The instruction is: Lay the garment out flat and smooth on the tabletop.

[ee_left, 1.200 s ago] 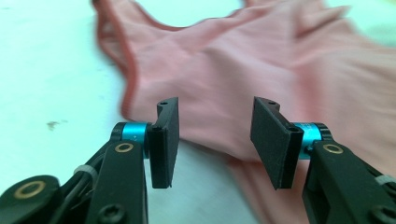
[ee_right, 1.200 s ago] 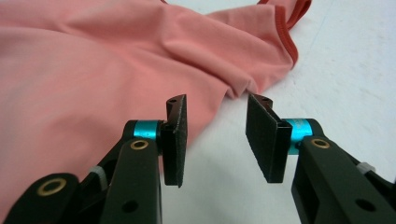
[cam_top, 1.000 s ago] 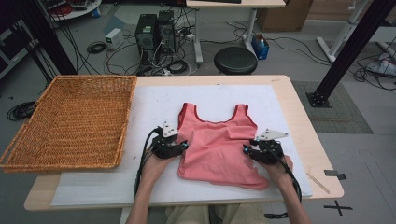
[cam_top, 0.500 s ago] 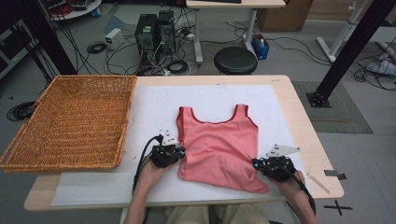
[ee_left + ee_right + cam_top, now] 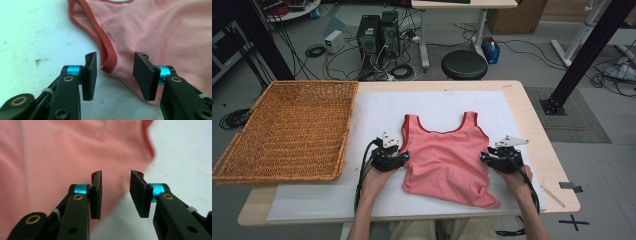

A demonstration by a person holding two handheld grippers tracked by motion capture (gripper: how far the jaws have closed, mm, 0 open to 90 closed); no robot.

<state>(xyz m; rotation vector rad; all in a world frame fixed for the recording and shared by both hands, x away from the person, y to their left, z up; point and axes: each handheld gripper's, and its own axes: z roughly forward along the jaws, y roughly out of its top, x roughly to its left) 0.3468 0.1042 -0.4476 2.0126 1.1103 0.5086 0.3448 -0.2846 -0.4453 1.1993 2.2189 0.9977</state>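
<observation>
Left gripper (image 5: 115, 72): gaping wide over the pink top's (image 5: 447, 157) left edge.
Right gripper (image 5: 115, 192): gaping narrower at its right edge.

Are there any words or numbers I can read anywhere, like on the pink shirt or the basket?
None can be read.
The pink tank top is plain, with no print or label showing.
The wicker basket carries no tag.
The white table cover has only smudges.
The blue item on the floor may bear a label, too small to read.

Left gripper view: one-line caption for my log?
Open left gripper straddling the pink top's side edge on the white sheet.
</observation>
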